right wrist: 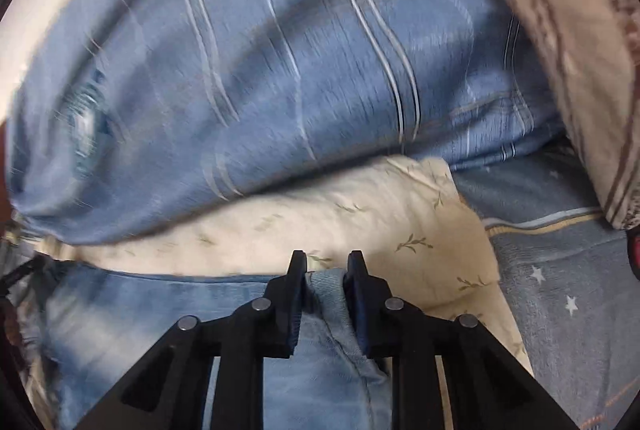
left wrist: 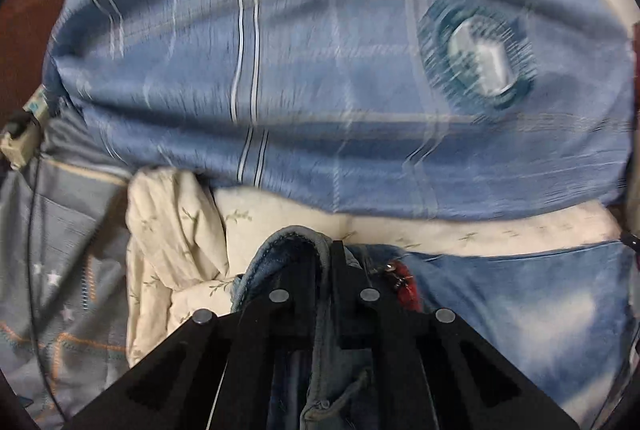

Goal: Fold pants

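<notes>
Faded blue denim pants [left wrist: 520, 310] lie on a cream leaf-print cloth [left wrist: 176, 230] on a bed. In the left wrist view my left gripper [left wrist: 324, 250] is shut on a bunched hem or seam edge of the pants, with denim wrapped over and between the black fingers [left wrist: 300, 290]. A small red tag [left wrist: 406, 284] shows just right of them. In the right wrist view my right gripper [right wrist: 326, 262] is shut on a fold of the pants [right wrist: 326, 294], which fills the narrow gap between its pads. The rest of the pants [right wrist: 140, 330] spreads to the left.
A blue striped pillow or duvet [left wrist: 320, 70] bulges behind the pants, with a round teal fan-like object [left wrist: 478, 56] on it. A grey star-print sheet [right wrist: 560, 290] lies to the right, a tan striped cushion [right wrist: 560, 30] beyond it. A cable and plug [left wrist: 20, 138] lie at left.
</notes>
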{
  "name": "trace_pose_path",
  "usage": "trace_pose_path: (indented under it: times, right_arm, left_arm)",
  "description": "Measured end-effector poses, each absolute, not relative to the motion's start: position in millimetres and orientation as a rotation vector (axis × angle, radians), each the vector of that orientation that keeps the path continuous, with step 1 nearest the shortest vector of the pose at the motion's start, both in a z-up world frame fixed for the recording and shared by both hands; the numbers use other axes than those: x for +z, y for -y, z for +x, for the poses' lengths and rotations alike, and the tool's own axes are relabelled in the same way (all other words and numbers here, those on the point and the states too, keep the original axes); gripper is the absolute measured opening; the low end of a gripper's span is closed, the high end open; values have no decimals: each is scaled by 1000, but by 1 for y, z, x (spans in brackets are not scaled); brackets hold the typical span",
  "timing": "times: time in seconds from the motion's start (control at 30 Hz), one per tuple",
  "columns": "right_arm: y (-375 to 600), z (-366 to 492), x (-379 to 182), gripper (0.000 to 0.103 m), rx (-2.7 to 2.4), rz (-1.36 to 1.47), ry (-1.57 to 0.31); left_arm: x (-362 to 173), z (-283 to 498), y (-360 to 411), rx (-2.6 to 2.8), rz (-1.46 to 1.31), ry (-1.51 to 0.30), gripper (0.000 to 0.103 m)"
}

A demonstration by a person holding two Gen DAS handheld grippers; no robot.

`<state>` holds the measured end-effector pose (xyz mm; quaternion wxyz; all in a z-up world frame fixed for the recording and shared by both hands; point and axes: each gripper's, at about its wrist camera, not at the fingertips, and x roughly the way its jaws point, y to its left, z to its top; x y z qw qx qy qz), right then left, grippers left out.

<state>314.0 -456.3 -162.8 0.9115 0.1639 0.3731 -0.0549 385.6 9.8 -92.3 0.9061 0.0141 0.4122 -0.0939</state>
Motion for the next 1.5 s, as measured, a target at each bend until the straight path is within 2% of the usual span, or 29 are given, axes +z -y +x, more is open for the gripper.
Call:
trace_pose_path:
  times: [0.13, 0.17, 0.33, 0.57, 0.77, 0.9, 1.03, 1.07, 1.13, 1.17, 1.2, 1.23, 1.27, 1.43, 1.47, 1.5]
  right_arm:
    - [451, 278, -124, 22, -85, 329, -699]
    - [451, 264, -113, 22, -82, 328, -672]
    - [459, 191, -90, 22, -97, 339, -580]
    - [464, 86, -126, 22, -93, 416, -576]
    - [465, 23, -184, 25, -54, 488, -765]
    - [490, -11, -199, 26, -82, 624, -747]
    - [498, -3, -182, 28, -45, 649, -670]
    - [496, 7, -179, 29, -34, 637, -670]
    - [488, 38, -174, 34, 11, 614, -678]
    - [486, 49, -175, 41, 21, 614, -689]
    - [483, 66, -177, 49, 25, 611, -707]
    - [479, 80, -179, 64, 23, 602, -722]
    - [474, 92, -181, 67, 19, 584, -735]
    - [449, 139, -203, 66, 4, 468, -824]
    - [446, 145, -208, 60, 4, 434, -860]
    - [440, 146, -212, 50, -9, 387, -884]
  left_arm:
    - [-40, 334, -27, -253, -8, -749, 6]
    - [-36, 335, -40, -273, -15, -721, 6]
    - [-20, 246, -73, -333, 29, -608, 6]
    - [-81, 137, -114, -342, 94, -735, 6]
    - [-163, 100, -127, -274, 251, -916, 7]
    - [-162, 85, -154, -274, 209, -908, 7]
    - [-136, 78, -165, -257, 183, -824, 8]
    - [-124, 79, -166, -259, 153, -797, 11]
    - [-110, 80, -163, -277, 106, -754, 24]
    - [-105, 81, -159, -285, 95, -735, 39]
    - [-102, 84, -153, -284, 92, -721, 51]
    - [-102, 87, -148, -281, 91, -712, 52]
    - [-104, 92, -140, -284, 93, -715, 52]
    - [-136, 116, -124, -286, 69, -807, 52]
    - [-142, 117, -123, -284, 60, -820, 52]
    - [-147, 120, -122, -281, 58, -830, 52]
